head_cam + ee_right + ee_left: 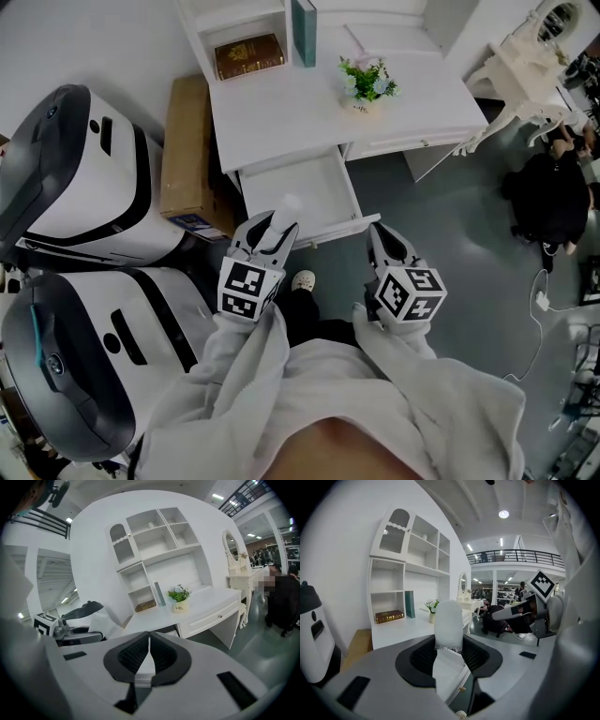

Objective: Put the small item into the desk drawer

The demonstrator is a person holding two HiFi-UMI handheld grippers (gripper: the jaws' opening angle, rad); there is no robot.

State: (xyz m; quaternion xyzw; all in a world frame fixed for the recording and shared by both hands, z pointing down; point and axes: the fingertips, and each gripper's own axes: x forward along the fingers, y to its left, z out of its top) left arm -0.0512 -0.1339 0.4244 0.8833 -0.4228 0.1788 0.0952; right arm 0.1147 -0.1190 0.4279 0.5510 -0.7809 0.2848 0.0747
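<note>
The small item (288, 207) is a white rounded piece. It stands upright between the jaws of my left gripper (278, 228), which is shut on it. The gripper hangs over the front edge of the open white desk drawer (323, 180). In the left gripper view the small item (448, 620) sticks up out of the left gripper (449, 645), with the desk behind it. My right gripper (377, 234) is just right of the drawer's front corner, with its jaws together and nothing in them. The right gripper (149, 645) shows the same in its own view.
On the white desk (281, 112) stand a potted plant (367, 82), a brown book (248, 54) and a teal book (303, 28). A cardboard box (187, 150) and two white-and-black machines (75, 197) stand on the left. A crouching person (548, 202) is on the right.
</note>
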